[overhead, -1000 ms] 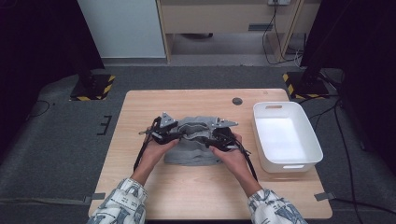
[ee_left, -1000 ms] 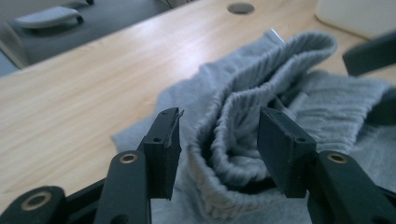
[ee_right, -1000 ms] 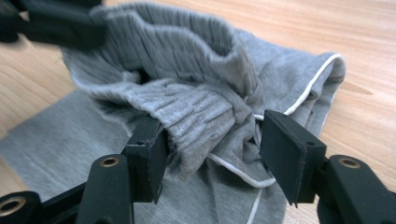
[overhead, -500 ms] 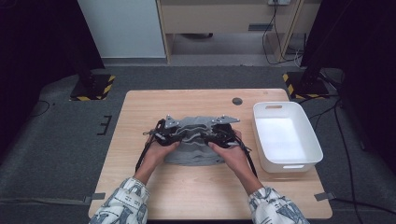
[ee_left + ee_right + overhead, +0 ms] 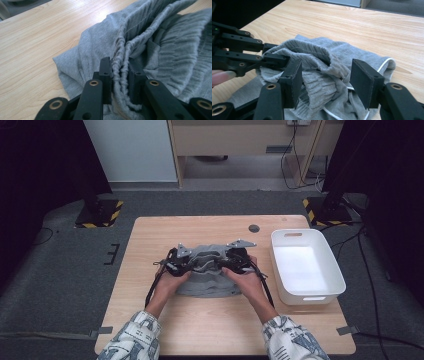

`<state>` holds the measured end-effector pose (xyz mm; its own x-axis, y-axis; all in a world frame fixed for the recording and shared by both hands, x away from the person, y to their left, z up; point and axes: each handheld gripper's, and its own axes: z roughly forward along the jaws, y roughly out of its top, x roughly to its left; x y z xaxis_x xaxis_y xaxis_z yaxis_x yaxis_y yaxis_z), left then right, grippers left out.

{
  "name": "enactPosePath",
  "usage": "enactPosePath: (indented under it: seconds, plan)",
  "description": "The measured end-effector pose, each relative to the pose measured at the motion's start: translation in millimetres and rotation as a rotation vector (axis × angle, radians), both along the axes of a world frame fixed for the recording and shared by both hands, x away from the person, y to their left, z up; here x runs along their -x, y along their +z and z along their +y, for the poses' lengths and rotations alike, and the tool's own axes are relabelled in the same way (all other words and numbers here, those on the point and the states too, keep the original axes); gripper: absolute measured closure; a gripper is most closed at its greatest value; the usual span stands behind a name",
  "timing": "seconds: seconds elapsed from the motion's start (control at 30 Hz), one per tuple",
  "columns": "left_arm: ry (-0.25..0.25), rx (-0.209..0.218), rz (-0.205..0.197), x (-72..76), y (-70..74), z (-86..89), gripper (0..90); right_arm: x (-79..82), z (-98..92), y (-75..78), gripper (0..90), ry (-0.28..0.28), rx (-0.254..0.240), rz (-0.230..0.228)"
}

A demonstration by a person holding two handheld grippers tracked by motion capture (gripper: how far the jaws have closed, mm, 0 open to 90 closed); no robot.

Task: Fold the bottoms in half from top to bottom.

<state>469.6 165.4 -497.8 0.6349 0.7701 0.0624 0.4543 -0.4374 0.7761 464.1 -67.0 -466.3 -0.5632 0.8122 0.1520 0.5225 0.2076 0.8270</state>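
Note:
A grey garment point(image 5: 207, 286) with a ribbed elastic band and a white drawstring point(image 5: 387, 62) lies crumpled in the middle of the table. My left gripper point(image 5: 119, 75) has just been closing, and its pads now press on a gathered fold of the band point(image 5: 119, 67). In the high view the left gripper point(image 5: 196, 263) sits at the garment's far left edge. My right gripper point(image 5: 325, 75) stands wide, with a bunch of grey cloth point(image 5: 319, 85) between its jaws and a gap at the right pad. From above, the right gripper point(image 5: 223, 265) faces the left one.
A white plastic bin point(image 5: 306, 298) stands at the table's right edge, close to my right hand. A small black disc point(image 5: 254, 228) lies near the far edge. Bare wooden tabletop point(image 5: 150, 245) surrounds the garment. The left gripper point(image 5: 249, 57) is close on the left in the right gripper view.
The garment's far edge has bunched up between the two grippers. Both hands have stayed almost where they were.

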Motion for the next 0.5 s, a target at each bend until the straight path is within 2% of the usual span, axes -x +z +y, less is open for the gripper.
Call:
enactPosePath:
  seconds: [0.07, 0.2, 0.33, 0.5]
  plan:
    - [-0.002, -0.002, -0.003, 0.3, 0.1, -0.3, 77.0, -3.1, 0.0, 0.3, 43.0, -0.003, -0.004, -0.003]
    - [-0.004, -0.002, -0.002, 0.2, -0.3, 0.2, 77.2, -9.4, 0.3, 4.4, 43.8, -0.022, -0.046, -0.003]
    - [-0.005, -0.001, -0.003, 0.8, 0.0, 0.2, 77.2, -12.6, 1.7, 5.1, 44.0, -0.022, -0.032, 0.005]
    - [-0.004, 0.002, -0.006, 1.5, 2.0, 1.1, 77.6, -14.1, 3.9, -3.0, 42.3, -0.013, -0.011, 0.027]
